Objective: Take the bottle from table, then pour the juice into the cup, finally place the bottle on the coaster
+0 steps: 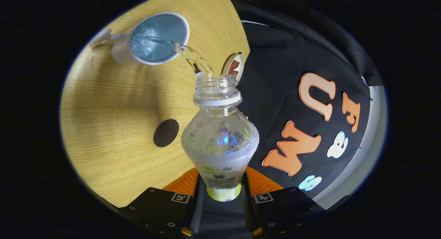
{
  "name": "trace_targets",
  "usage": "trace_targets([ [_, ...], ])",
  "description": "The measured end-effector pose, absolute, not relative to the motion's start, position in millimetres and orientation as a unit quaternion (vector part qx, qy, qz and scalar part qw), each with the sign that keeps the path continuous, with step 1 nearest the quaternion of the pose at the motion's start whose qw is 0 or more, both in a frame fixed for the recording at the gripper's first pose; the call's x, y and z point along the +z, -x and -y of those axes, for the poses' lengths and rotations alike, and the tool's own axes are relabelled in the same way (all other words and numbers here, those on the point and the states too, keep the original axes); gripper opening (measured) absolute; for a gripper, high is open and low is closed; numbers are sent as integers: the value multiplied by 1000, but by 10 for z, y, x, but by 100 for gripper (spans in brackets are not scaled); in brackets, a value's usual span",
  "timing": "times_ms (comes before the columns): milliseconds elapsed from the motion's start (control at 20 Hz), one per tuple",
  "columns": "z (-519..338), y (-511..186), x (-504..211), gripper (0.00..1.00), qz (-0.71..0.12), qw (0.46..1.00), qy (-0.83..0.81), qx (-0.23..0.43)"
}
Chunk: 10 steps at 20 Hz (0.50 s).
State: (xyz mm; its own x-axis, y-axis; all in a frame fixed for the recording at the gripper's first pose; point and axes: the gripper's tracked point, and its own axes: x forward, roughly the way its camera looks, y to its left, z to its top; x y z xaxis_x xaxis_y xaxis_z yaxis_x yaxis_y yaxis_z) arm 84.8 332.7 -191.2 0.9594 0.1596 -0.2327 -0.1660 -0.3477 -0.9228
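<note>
A clear plastic bottle [219, 135] with its cap off sits between my fingers, tipped hard over, and my gripper [220, 190] is shut on its labelled lower body. A clear stream of liquid [193, 58] runs from the bottle's mouth into a white cup [151, 39] with a handle, which stands on the wooden table [113, 104] beyond the bottle. The cup holds bubbly liquid. A dark round coaster [166, 133] lies flat on the table, beside the bottle's body and nearer to me than the cup.
A small white round disc with a red mark [234, 65] sits near the table's edge just past the bottle's mouth. The table's edge runs behind the bottle, with the black cloth wall [275, 94] beyond it. Small drops dot the wood.
</note>
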Motion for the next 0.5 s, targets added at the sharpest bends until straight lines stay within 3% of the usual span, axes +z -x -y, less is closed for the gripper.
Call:
trace_targets([
  [500,-3373,-840,-1858,51,4,550,822,144],
])
